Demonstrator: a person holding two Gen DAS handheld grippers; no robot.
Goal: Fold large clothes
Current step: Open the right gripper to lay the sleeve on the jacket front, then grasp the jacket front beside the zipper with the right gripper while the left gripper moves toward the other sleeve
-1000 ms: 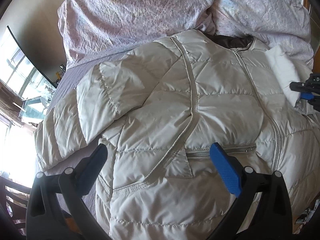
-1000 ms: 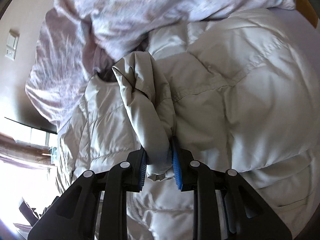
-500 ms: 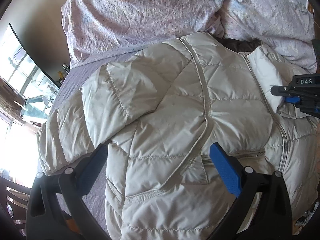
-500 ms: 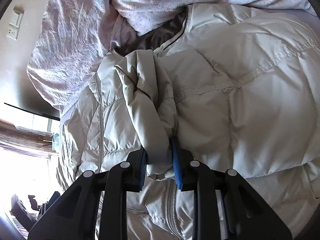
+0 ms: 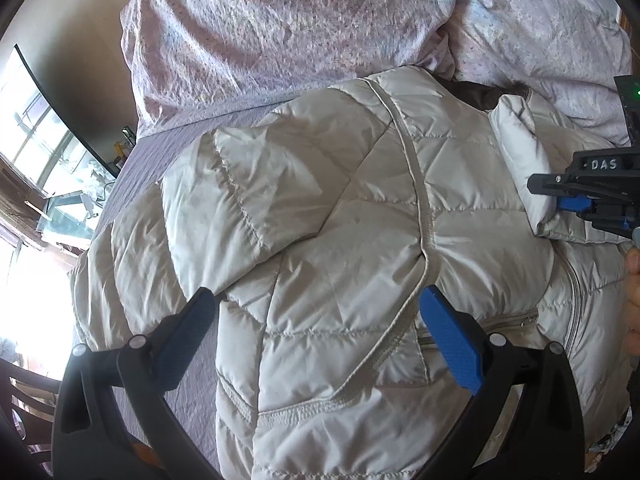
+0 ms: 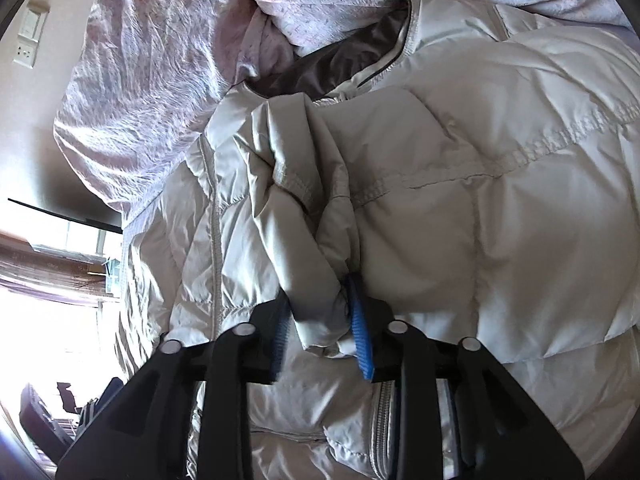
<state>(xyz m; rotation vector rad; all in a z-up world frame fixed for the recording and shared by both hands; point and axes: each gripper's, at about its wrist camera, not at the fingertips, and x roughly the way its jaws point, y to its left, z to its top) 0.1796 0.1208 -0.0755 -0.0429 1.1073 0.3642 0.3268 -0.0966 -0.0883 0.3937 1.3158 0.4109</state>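
Pale quilted puffer jacket (image 5: 344, 240) lies spread front-up on a lilac bedsheet (image 5: 160, 152), collar toward the crumpled pink duvet (image 5: 280, 32) heaped at the head of the bed. One sleeve (image 5: 248, 184), on the window side, is already folded in across the chest and lies flat there. The other sleeve (image 6: 296, 216) is being laid over the front now: its cuff end sits between the pads of the right gripper (image 6: 320, 332), brought in above the zip line near the middle of the body. Those jaws are opening; the cuff is between them and, from the wrist view, looks to be touching the right-hand blue pad, with the left pad a little clear, so I judge the hold to be letting go rather than firm. Left gripper (image 5: 320, 332) hovers over the lower half of the jacket near the pocket zip, jaws spread wide, nothing in them, tilted steeply down at the fabric. Right gripper also points steeply down; in the left wrist view it comes in from the right edge, with part of a hand (image 5: 632, 292) showing below it. Judgement: sleeves nearly done; left to do are settling this cuff flat, then folding the body lengthwise or hem to collar. Bulky down will likely spring back.
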